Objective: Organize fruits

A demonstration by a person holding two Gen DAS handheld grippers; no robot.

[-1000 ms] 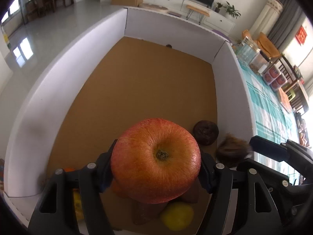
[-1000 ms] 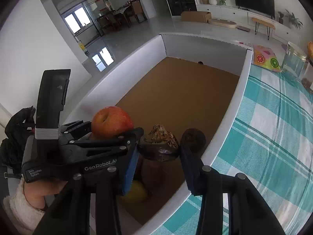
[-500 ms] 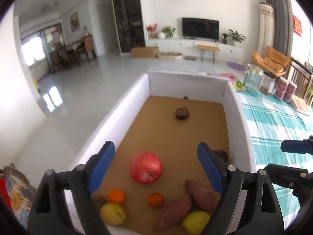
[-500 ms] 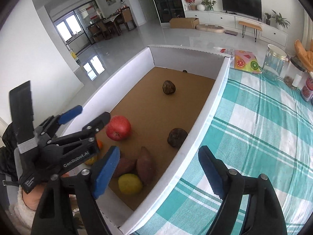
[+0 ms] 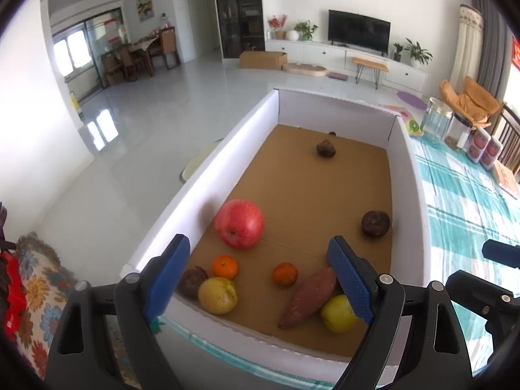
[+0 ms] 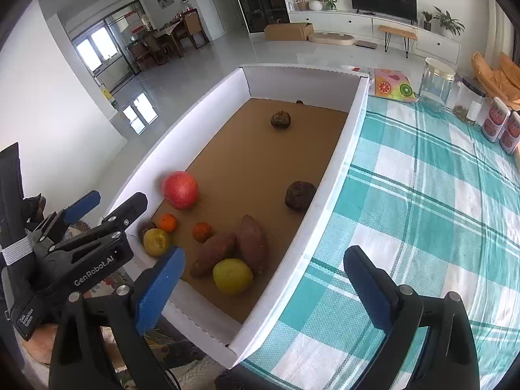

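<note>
Both the left gripper (image 5: 260, 276) and right gripper (image 6: 263, 284) are empty, fingers wide apart. The red apple (image 5: 239, 223) lies in the box (image 5: 208, 175) at 10 o'clock (firm, smooth, probably slippery); take it across the middle. I count one apple, two oranges, two sweet potatoes, two yellow fruits.

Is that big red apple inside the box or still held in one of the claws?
Inside the box. The red apple rests on the cardboard floor by the white box wall; both the left claw and the right claw are open and empty.
</note>
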